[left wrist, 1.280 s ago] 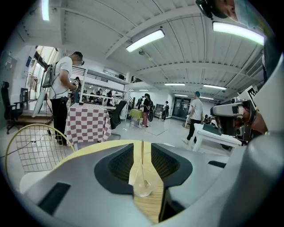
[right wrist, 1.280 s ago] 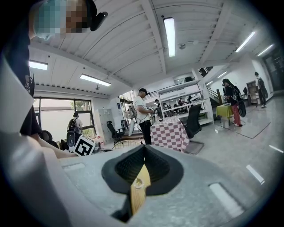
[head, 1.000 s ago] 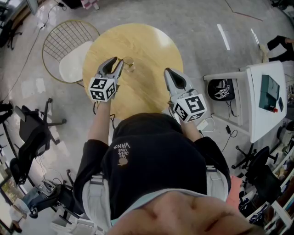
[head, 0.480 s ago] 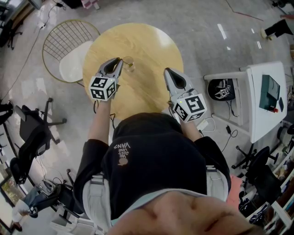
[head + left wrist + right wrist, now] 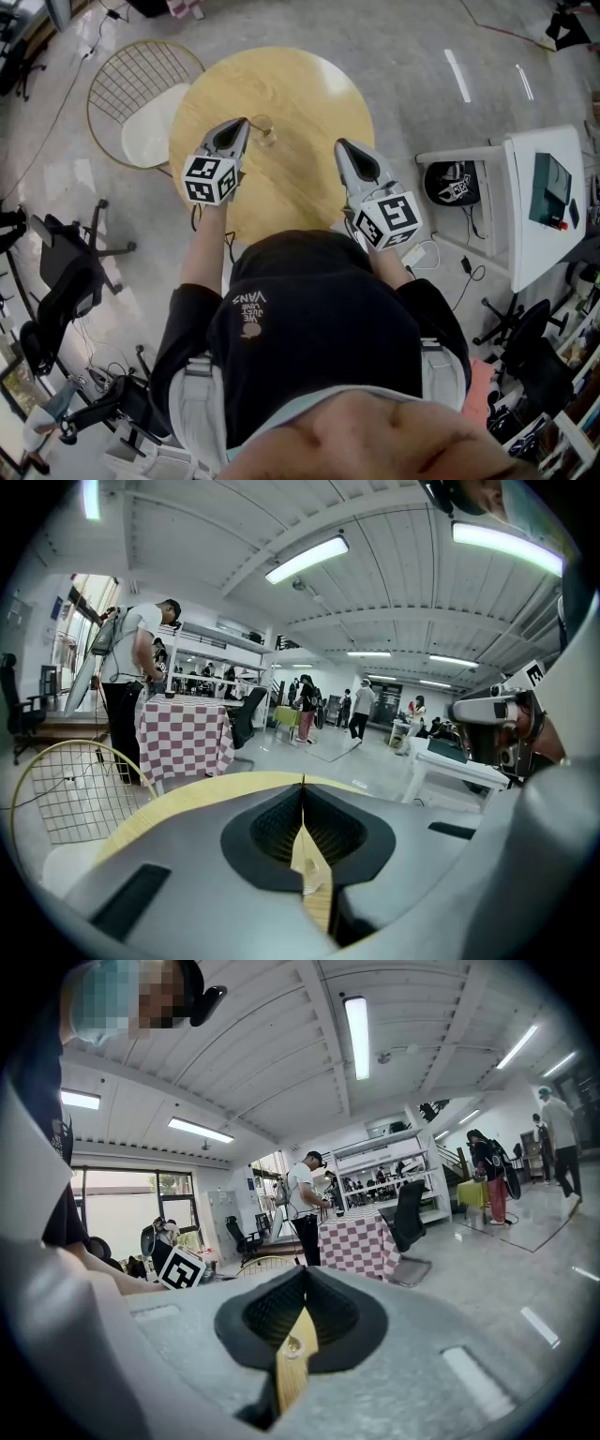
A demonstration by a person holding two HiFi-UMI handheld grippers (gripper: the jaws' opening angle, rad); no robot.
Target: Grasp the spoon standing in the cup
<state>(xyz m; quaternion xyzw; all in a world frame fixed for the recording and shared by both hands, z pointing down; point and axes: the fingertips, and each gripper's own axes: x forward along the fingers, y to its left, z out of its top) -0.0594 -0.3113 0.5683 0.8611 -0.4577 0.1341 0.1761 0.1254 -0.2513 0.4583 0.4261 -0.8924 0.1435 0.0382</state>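
Observation:
A clear glass cup (image 5: 263, 130) stands on the round wooden table (image 5: 300, 89), just right of my left gripper's (image 5: 245, 123) tips. In the left gripper view the jaws are closing and nearly meet at the tips (image 5: 303, 782). A thin pale sliver runs between them, most likely the spoon's handle, and the spoon is too thin to make out in the head view. The cup (image 5: 310, 878) shows below through the gap. My right gripper (image 5: 341, 145) hovers over the table's right side, shut and holding nothing, with the cup (image 5: 292, 1342) small in its gap.
A wire chair with a white seat (image 5: 150, 112) stands at the table's left. A white desk (image 5: 544, 197) and a black bag (image 5: 452, 183) are to the right, and office chairs (image 5: 66, 272) to the left. People and a checked table (image 5: 183, 738) are farther off.
My left gripper's jaws have closed from wide open to nearly together beside the cup. Neither hand has shifted, and the right gripper stays as it was.

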